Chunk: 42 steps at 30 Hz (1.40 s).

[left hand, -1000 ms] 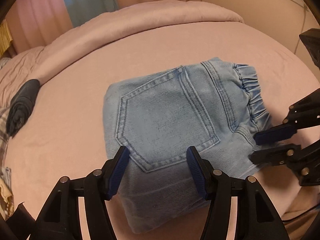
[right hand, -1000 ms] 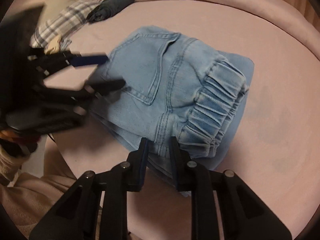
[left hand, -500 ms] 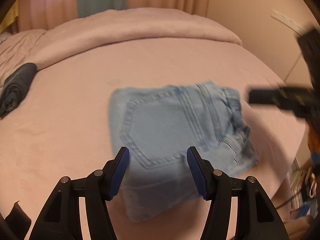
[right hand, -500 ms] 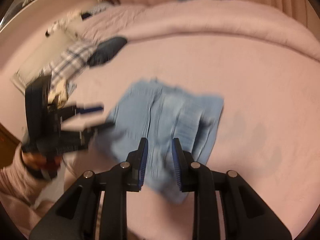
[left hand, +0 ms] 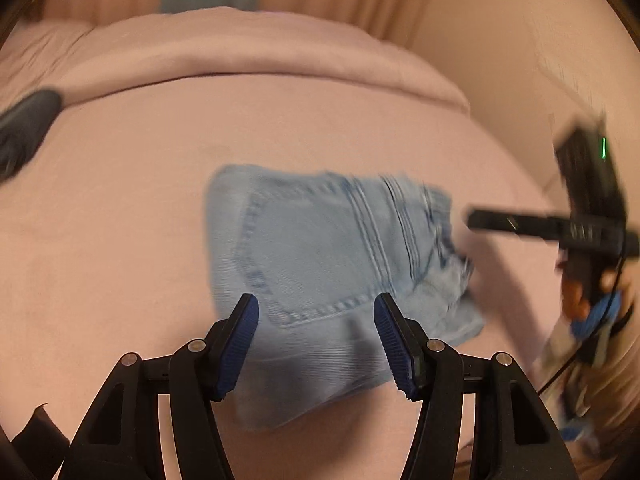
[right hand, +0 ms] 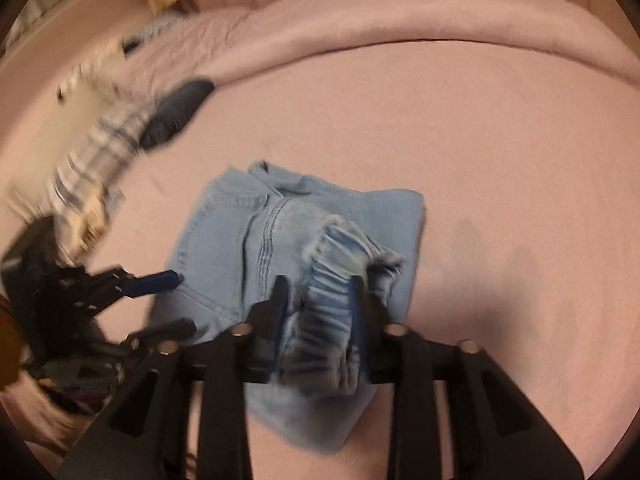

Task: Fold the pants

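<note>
folded jeans (left hand: 320, 256) below both parted grippers

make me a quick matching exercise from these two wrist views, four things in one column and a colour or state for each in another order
Things:
1. folded jeans
2. bed cover
3. rolled garment
4. left gripper

Colour or state:
A. pink, spread under everything
B. light blue, lying as a compact bundle with a back pocket showing
C. jaws apart, nothing between the pads
D. dark, lying near a plaid cloth

Pairs: 1-B, 2-A, 3-D, 4-C
</note>
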Each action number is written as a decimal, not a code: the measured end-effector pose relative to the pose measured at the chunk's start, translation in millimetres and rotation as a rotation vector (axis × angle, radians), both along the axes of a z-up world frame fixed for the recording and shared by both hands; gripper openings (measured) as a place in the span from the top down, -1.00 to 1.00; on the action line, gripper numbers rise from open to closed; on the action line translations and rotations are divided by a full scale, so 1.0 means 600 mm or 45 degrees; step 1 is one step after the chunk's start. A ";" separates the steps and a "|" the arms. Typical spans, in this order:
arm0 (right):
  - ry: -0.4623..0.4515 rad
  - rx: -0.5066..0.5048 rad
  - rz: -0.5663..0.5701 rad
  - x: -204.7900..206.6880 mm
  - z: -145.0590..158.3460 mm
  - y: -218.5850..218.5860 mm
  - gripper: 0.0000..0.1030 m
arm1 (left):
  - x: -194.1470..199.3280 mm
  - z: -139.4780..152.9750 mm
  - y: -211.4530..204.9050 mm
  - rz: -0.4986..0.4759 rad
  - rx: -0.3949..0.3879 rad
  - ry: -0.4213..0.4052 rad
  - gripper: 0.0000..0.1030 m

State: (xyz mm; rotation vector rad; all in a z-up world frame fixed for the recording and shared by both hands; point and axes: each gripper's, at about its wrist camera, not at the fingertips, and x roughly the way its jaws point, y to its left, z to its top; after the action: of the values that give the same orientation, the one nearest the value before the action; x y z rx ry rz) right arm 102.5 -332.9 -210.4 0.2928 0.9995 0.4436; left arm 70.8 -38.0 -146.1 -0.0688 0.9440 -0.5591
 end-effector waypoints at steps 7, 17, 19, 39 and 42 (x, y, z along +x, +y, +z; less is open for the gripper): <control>0.202 0.373 -0.192 -0.049 -0.063 -0.091 -0.17 | 0.041 -0.038 0.115 0.237 -0.378 0.246 -0.40; 0.334 0.471 -0.183 -0.067 -0.110 -0.080 -0.18 | 0.071 -0.110 0.092 0.254 -0.638 0.504 -0.40; 0.340 0.475 -0.176 -0.063 -0.111 -0.080 -0.18 | 0.076 -0.113 0.088 0.243 -0.657 0.517 -0.40; 0.316 0.477 -0.077 -0.026 -0.123 -0.050 -0.15 | 0.108 -0.125 0.065 0.089 -0.524 0.492 0.14; 0.284 0.416 -0.080 -0.033 -0.116 -0.041 -0.04 | 0.104 -0.127 0.072 0.108 -0.512 0.490 0.19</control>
State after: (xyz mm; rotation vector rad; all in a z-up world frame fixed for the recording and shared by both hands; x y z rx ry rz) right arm 82.4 -357.6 -279.8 0.6779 1.1308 0.5249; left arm 133.2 5.1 -222.4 -0.5917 1.1824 -0.6637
